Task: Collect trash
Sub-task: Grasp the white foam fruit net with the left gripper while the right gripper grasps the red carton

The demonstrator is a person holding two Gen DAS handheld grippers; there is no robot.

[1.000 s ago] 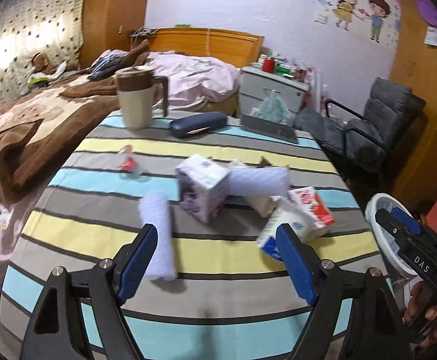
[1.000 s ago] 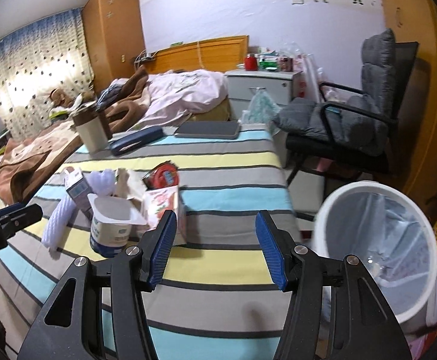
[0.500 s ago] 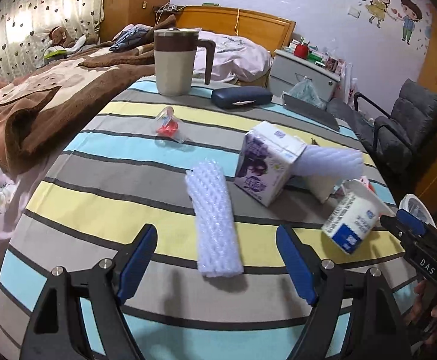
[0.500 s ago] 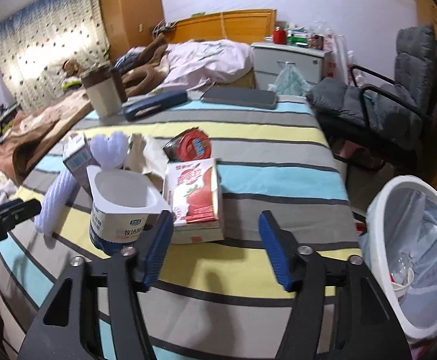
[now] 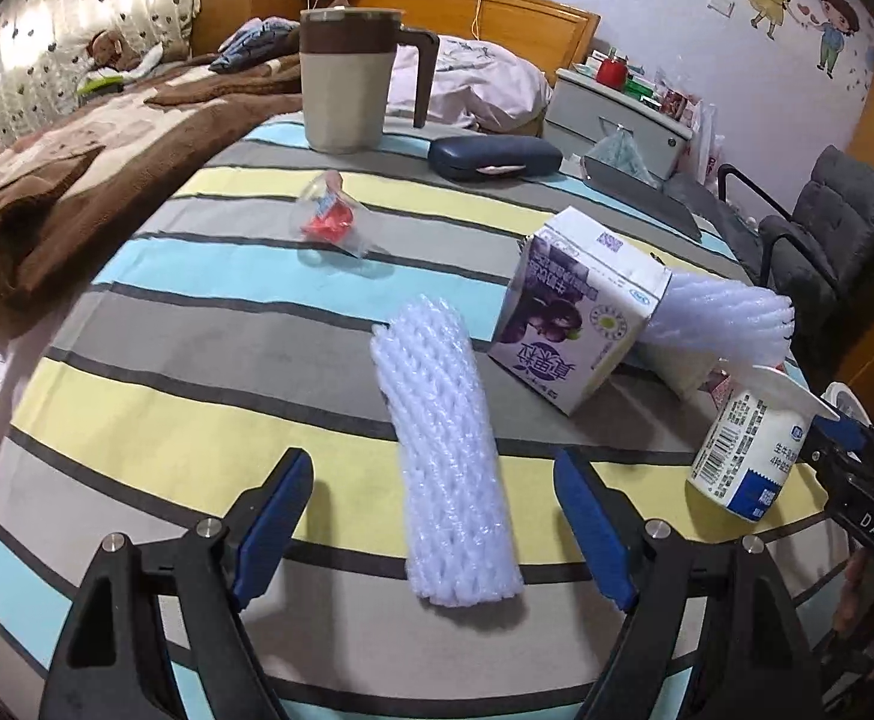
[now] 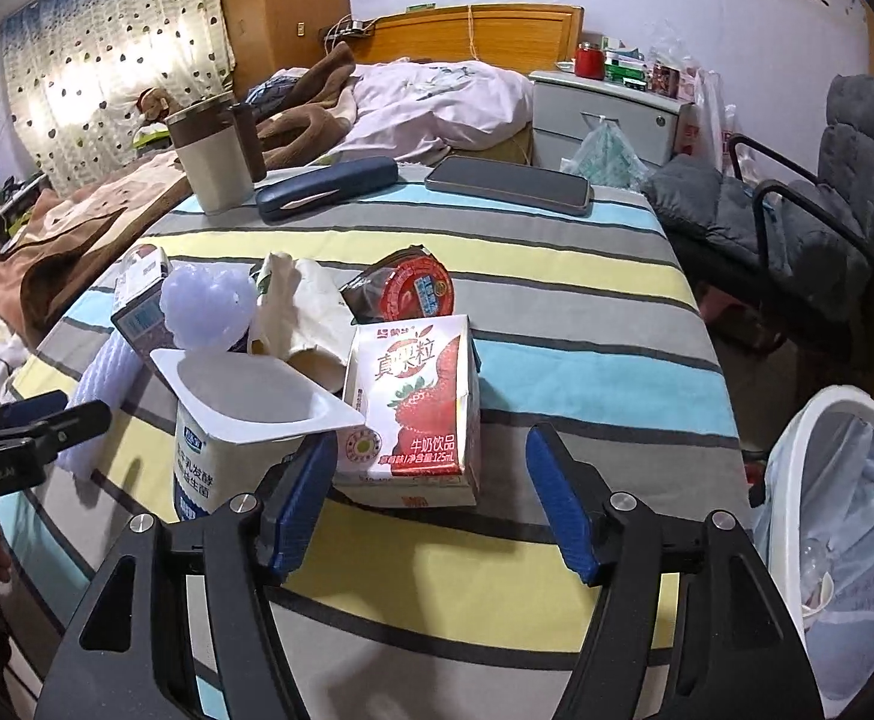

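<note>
At the bottom of the left wrist frame my left gripper (image 5: 431, 531) stands wide apart, its blue pads on either side of a white foam net sleeve (image 5: 446, 456) that lies lengthwise on the striped tablecloth (image 5: 197, 384); the pads do not touch it, so I hold nothing there. Just right of the sleeve, mid-frame, a purple milk carton (image 5: 581, 324) lies tilted, with a second foam net (image 5: 731, 318) poking out behind it. At the right edge sits a white yogurt cup (image 5: 743, 450), just beside the tip of the other gripper. Toward upper centre I see a small crumpled wrapper (image 5: 332, 219), a dark glasses case (image 5: 494, 157) and a beige mug (image 5: 350, 84).

In the right wrist frame, my right gripper (image 6: 431, 501) at bottom centre is also spread wide and empty. A red strawberry milk carton (image 6: 416, 414) lies flat just ahead of the gap, its near edge between the pad tips, untouched. The yogurt cup (image 6: 239, 414) stands open-topped immediately left of it, right behind the left pad. A red foil lid (image 6: 416, 294) rests beyond the carton. At the lower right edge, off the table, stands a white trash bin (image 6: 845, 516) lined with a clear bag.
</note>
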